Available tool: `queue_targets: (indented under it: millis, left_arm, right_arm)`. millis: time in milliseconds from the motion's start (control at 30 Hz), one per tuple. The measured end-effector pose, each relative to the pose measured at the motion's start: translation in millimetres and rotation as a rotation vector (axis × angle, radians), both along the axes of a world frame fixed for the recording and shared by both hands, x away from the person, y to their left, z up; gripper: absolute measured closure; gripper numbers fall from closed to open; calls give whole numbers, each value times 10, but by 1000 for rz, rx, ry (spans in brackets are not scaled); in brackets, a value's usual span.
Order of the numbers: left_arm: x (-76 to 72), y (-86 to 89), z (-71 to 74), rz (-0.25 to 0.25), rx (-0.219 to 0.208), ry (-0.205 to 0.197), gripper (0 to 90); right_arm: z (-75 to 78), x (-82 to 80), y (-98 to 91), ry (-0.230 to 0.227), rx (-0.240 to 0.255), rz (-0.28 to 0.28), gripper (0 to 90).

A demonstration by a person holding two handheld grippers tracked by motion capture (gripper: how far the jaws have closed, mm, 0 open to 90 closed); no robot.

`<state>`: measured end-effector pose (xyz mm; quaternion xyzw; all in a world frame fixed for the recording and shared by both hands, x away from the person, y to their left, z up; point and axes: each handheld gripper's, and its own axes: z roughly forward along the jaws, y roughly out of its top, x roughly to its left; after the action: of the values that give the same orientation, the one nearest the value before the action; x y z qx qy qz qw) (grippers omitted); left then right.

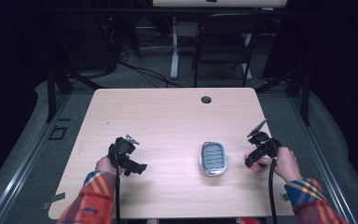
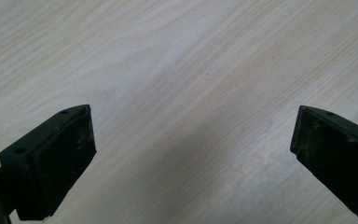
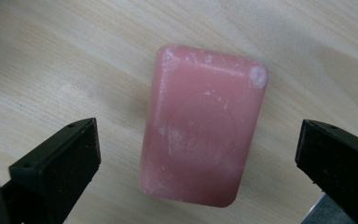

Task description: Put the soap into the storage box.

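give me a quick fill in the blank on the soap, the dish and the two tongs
1. The bar of soap lying flat on the table is ____ in colour.
2. The right tongs are ____, with the soap between the two jaws and touching neither.
3. The metal soap dish sits between the right tongs and the ____ tongs.
4. Under the left tongs there is bare ____ tabletop.

Missing words: pink; open; left; wooden
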<state>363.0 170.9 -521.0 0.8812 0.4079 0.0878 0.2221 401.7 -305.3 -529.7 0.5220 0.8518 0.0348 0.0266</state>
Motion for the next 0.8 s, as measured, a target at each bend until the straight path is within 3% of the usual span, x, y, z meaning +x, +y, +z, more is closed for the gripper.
queue_targets:
  millis: [33,133,167,233,267,333,433,467,533,600,700,733,800]
  left_arm:
    - [-1,-3,1,-1,-1,0,0]
    - [0,2,-1,2,0,0,0]
    - [-2,4,1,4,0,-1,0]
    - [-9,5,4,3,1,-1,0]
    - [-10,5,4,2,3,0,0]
    - [-13,8,6,0,6,4,0]
    - [-16,8,7,-1,7,2,0]
    - [-15,6,6,-3,9,2,0]
    - [-13,5,2,-2,8,4,0]
    - [-8,3,-3,-2,9,7,0]
    - [-5,-2,-4,-6,11,6,0]
    - [-4,-9,-6,-9,14,7,0]
    - [-4,-15,-7,-7,13,7,0]
  right_arm:
    - [6,21,-9,18,-11,3,8]
    - [-35,29,-8,-1,19,-43,0]
    - [-15,53,-15,32,0,-23,0]
    - [-20,56,-14,29,4,-29,0]
    - [-45,44,-4,9,20,-51,15]
    - [-43,41,-6,15,23,-55,143]
    - [-50,44,-16,30,30,-54,150]
    - [-59,41,-20,34,37,-62,204]
    - [-65,41,-16,32,40,-70,192]
    - [-51,57,-21,57,23,-45,207]
    - [-63,59,-19,60,15,-52,230]
    - [-96,43,-17,37,36,-84,246]
    - [-101,41,-19,35,35,-88,284]
